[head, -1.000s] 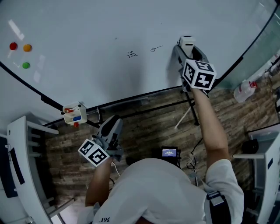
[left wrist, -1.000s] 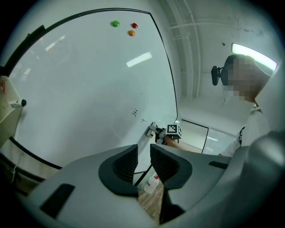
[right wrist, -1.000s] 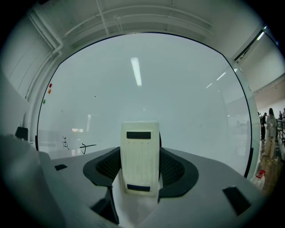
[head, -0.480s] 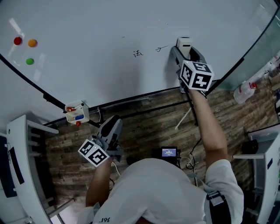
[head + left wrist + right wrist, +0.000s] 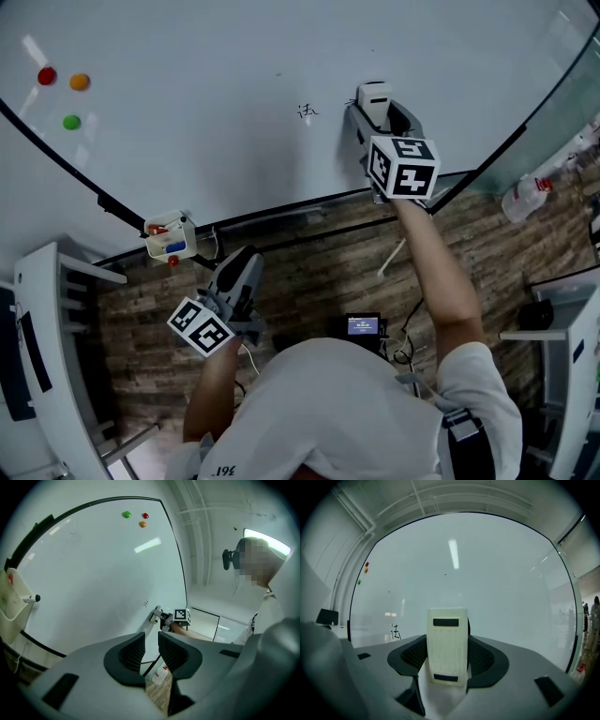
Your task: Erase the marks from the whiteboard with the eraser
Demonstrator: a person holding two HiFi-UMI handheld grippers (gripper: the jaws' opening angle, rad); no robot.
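My left gripper (image 5: 151, 641) and right gripper (image 5: 447, 639) share the same matte grey shell, broad and rounded, with a dark rectangular recess set well out to either side of the jaws. The pads (image 5: 133, 652) are near black, curved and finely ribbed. Behind the jaws each carries a white cube with black square markers: left cube (image 5: 200, 327), right cube (image 5: 402, 167). Farther back I wear a white short-sleeved shirt (image 5: 347, 412) and a dark shoulder strap (image 5: 462, 427).
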